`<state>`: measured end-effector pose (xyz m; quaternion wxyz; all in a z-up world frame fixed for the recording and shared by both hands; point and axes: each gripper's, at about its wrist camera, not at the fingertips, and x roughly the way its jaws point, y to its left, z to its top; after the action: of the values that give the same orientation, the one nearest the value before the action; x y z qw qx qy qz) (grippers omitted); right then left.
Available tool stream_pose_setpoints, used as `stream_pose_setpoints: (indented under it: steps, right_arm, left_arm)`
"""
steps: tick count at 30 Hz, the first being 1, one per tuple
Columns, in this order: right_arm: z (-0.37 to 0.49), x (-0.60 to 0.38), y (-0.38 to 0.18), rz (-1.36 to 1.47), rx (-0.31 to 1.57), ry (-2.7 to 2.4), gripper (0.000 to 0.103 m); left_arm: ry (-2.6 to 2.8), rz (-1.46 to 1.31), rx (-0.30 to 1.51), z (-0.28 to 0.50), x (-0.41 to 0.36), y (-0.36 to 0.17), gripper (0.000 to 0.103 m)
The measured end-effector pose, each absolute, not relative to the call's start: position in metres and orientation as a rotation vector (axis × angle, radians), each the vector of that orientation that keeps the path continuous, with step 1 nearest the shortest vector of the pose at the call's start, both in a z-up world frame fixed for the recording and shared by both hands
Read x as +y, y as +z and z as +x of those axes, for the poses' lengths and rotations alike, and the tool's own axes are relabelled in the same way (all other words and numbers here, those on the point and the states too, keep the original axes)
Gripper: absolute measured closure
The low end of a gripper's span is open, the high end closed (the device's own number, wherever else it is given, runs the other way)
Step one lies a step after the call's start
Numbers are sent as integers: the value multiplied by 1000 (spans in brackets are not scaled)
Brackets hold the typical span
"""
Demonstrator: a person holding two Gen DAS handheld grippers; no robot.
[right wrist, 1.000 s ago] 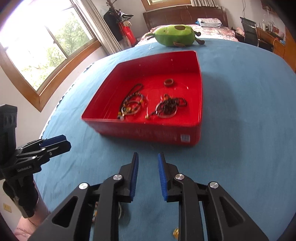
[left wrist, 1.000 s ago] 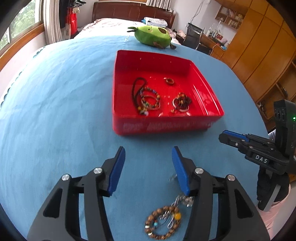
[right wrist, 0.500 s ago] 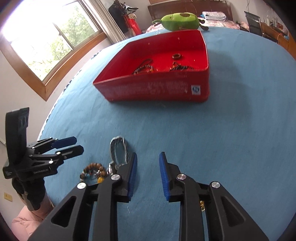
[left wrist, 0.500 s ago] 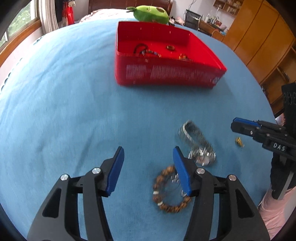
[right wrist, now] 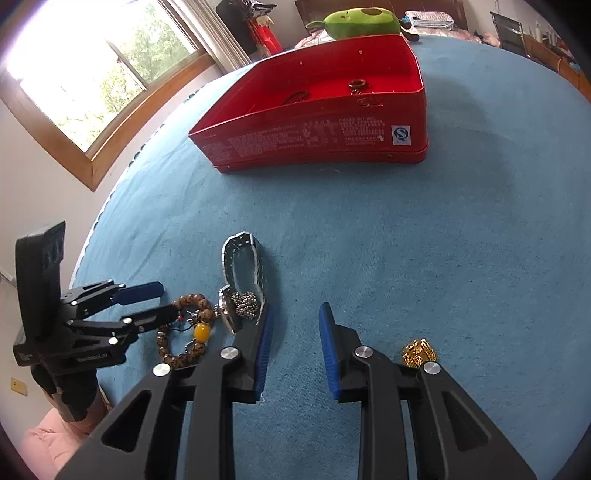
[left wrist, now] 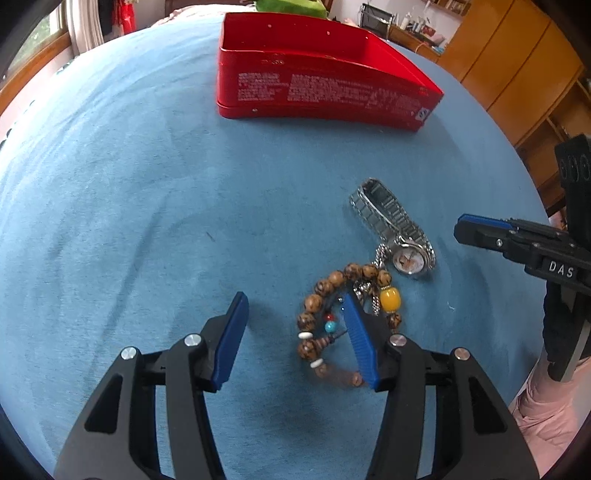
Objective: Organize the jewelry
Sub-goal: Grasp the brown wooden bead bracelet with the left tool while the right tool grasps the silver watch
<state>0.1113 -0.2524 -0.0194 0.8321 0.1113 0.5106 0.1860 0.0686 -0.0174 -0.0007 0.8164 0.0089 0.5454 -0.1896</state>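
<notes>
Left wrist view: compared to 0.5 s ago, the left gripper [left wrist: 295,325] has dropped closer to the bead bracelet [left wrist: 332,295], jaws wide apart, 1 pad over the bracelet's ring. The right gripper [right wrist: 294,334] has opened up, empty, right beside the bracelet and touching nothing. The silver watch [left wrist: 391,225] lies against the bracelet; the red tin [left wrist: 325,88] is well beyond it.

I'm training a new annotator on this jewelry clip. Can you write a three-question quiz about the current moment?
1. True or false: the silver watch lies inside the red tin.
2. Which piece is the left gripper closest to? A) beaded bracelet B) gold trinket C) green plush toy
3. Fill in: the right gripper is ____, holding nothing.

Key: 1 false, it lies on the blue cloth; 2 A; 3 open.
</notes>
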Motion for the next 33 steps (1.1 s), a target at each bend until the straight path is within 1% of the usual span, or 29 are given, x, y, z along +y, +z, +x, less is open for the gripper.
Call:
stream_pose_setpoints:
  steps: [1, 6, 8, 9, 10, 11, 12, 19, 21, 25, 28, 29, 30, 32, 33]
  right_arm:
    - [111, -252, -20, 236, 1082, 395, 77]
    - [110, -249, -18, 232, 1081, 406, 77]
    - [110, -247, -18, 232, 1080, 411, 77]
    - [109, -246, -18, 232, 1080, 412, 76]
    - [110, -245, -18, 232, 1079, 413, 76]
    - [110, -244, -18, 233, 1079, 414, 76]
    - [110, -242, -18, 233, 1079, 418, 76]
    - [113, -231, -21, 224, 1096, 449, 75]
    - [114, -229, -21, 225, 1098, 455, 71]
    - [118, -223, -19, 217, 1092, 466, 66]
    - [122, -217, -19, 215, 1101, 465, 58]
    - [123, -215, -19, 211, 1103, 465, 56]
    - [125, -212, -19, 203, 1106, 465, 56]
    - [128, -206, -21, 194, 1116, 468, 55]
    - [129, -205, -22, 192, 1121, 469, 55]
  left_arm:
    - [-404, 24, 1161, 68, -18, -1, 51]
    - [-411, 59, 1158, 67, -29, -4, 68]
    - [-409, 81, 1150, 68, -34, -5, 72]
    - [-403, 95, 1145, 68, -36, -7, 78]
    - [-392, 101, 1142, 69, -38, -8, 81]
    - [-387, 93, 1141, 71, -38, -8, 90]
    - [-388, 81, 1145, 72, -38, -9, 93]
    - [-410, -38, 1124, 77, -5, 3, 93]
    - [-390, -54, 1101, 78, 5, 9, 93]
    - [-328, -78, 1076, 86, 24, 16, 93]
    - [-283, -82, 1102, 97, 33, 7, 93]
    - [-274, -81, 1118, 102, 34, 2, 92]
    - [-268, -86, 1126, 104, 33, 0, 88]
    - [-275, -88, 1125, 107, 33, -2, 86]
    - [-276, -81, 1117, 107, 32, -1, 79]
